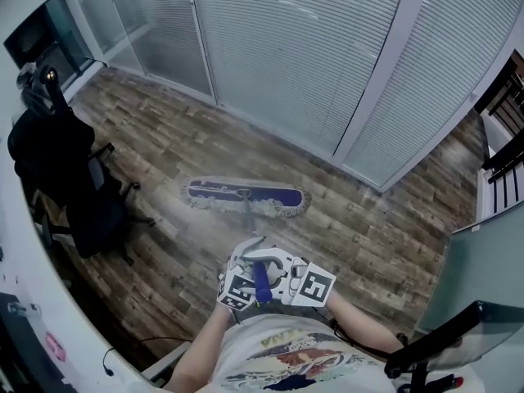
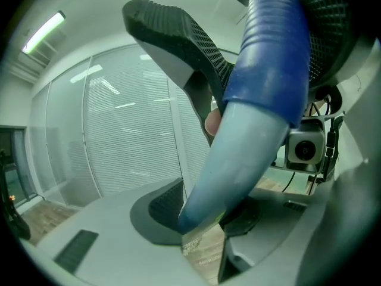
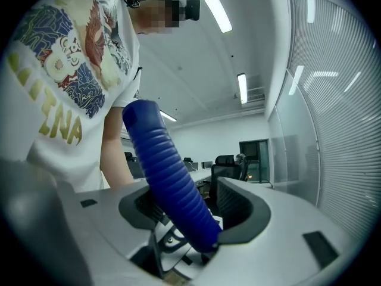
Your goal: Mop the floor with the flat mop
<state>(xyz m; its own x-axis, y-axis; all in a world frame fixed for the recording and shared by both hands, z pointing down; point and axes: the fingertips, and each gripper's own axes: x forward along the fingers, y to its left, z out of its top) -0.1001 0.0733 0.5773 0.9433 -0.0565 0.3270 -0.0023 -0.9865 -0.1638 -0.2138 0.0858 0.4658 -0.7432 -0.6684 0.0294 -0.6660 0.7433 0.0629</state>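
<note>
flat mop (image 1: 246, 196): flat on the wood-plank floor (image 1: 155, 129), out ahead of the person, near the glass wall with blinds (image 1: 286, 47)
mop head: long, narrow; purple-blue top, pale shaggy fringe all round the edge
handle (image 1: 247, 218): thin pale pole running from the middle of the head back toward the person's torso; upper end has a dark blue ribbed grip (image 3: 169, 171)
left hand-held gripper (image 2: 202, 216): clenched on the handle where the ribbed sleeve gives way to the smooth pale-blue pole; both pads touch it
right hand-held gripper (image 3: 189, 210): grasping the ribbed grip, which crosses its jaws at a slant
both: side by side on the handle, just in front of the torso
office chair (image 1: 90, 207): black, at left, well apart from the mop
</note>
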